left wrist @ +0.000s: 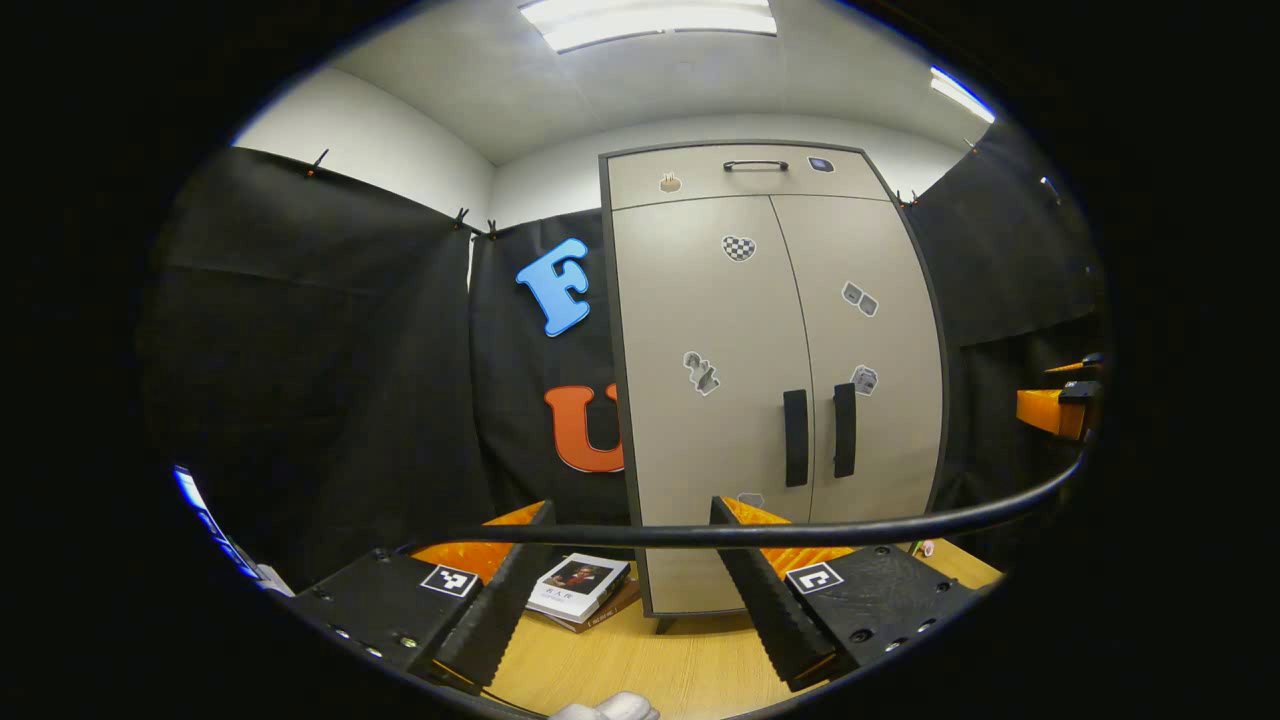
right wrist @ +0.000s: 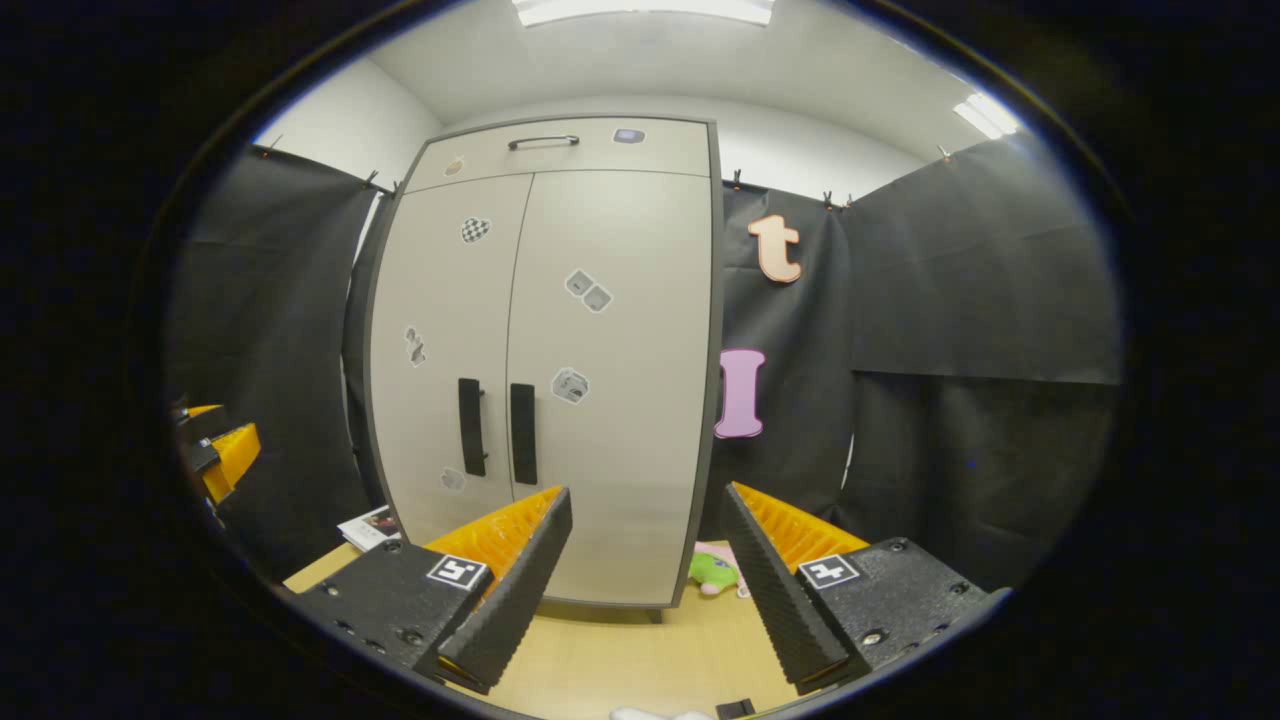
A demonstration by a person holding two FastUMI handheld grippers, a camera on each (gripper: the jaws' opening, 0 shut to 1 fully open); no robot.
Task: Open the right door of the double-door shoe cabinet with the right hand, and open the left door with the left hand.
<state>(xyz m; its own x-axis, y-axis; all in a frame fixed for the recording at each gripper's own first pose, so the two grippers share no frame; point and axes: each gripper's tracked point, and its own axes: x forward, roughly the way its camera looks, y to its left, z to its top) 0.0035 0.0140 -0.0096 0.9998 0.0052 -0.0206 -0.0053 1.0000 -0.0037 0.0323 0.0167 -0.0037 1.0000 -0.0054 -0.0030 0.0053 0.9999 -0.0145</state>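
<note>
A tall grey shoe cabinet stands ahead with both doors closed and a drawer on top. Two black vertical handles sit at its centre seam: the left door handle and the right door handle. In the right gripper view the cabinet shows the left handle and right handle. My left gripper is open, held back from the cabinet, empty. My right gripper is open too, well short of the doors. The right gripper also shows at the right edge of the left gripper view, the left gripper at the left edge of the right gripper view.
A book lies on the wooden floor left of the cabinet. A green and pink soft toy lies at the cabinet's right foot. A black cable crosses the left gripper view. Black cloth walls close in on both sides.
</note>
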